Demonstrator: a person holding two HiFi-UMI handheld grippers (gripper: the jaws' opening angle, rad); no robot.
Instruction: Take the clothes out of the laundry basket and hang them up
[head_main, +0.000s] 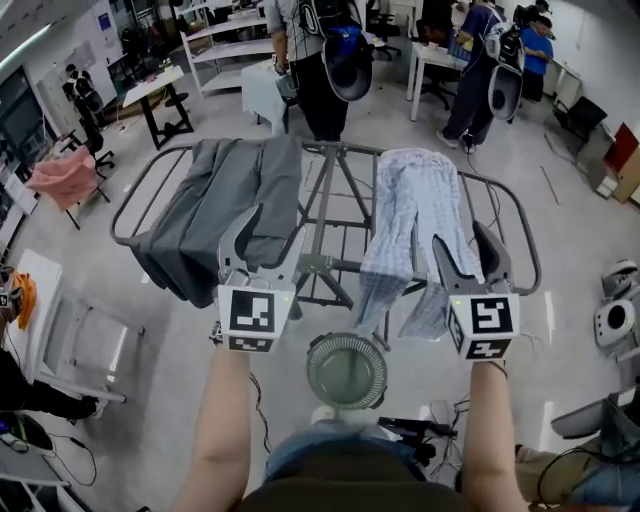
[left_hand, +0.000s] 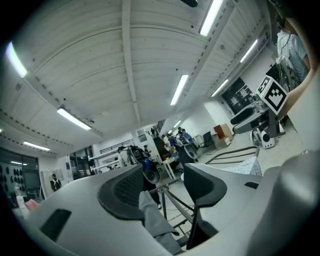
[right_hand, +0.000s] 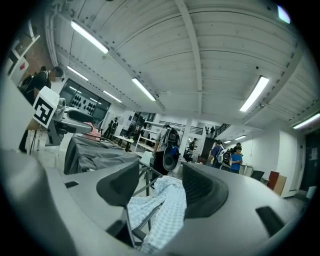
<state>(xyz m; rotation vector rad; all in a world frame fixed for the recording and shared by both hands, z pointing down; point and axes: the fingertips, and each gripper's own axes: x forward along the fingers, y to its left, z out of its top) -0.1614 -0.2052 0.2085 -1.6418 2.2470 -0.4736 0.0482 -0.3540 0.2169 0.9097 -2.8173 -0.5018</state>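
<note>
A grey garment (head_main: 225, 205) hangs over the left half of the metal drying rack (head_main: 330, 262). A pale blue checked garment (head_main: 415, 225) is draped over the right half. My left gripper (head_main: 258, 250) is at the grey garment's near edge with its jaws apart; a strip of grey cloth (left_hand: 155, 222) shows low in the gap of the left gripper (left_hand: 162, 185), unpinched. My right gripper (head_main: 468, 255) stands open just right of the checked garment, whose cloth (right_hand: 160, 207) lies beyond the gap of the right gripper (right_hand: 160, 182). The round green laundry basket (head_main: 346, 370) is on the floor in front of me.
Several people (head_main: 320, 60) stand beyond the rack among tables (head_main: 160, 95). A pink-covered chair (head_main: 65, 175) and a white frame (head_main: 85, 340) are at the left. Cables (head_main: 420, 425) lie by the basket. A white machine (head_main: 615, 320) is at the right.
</note>
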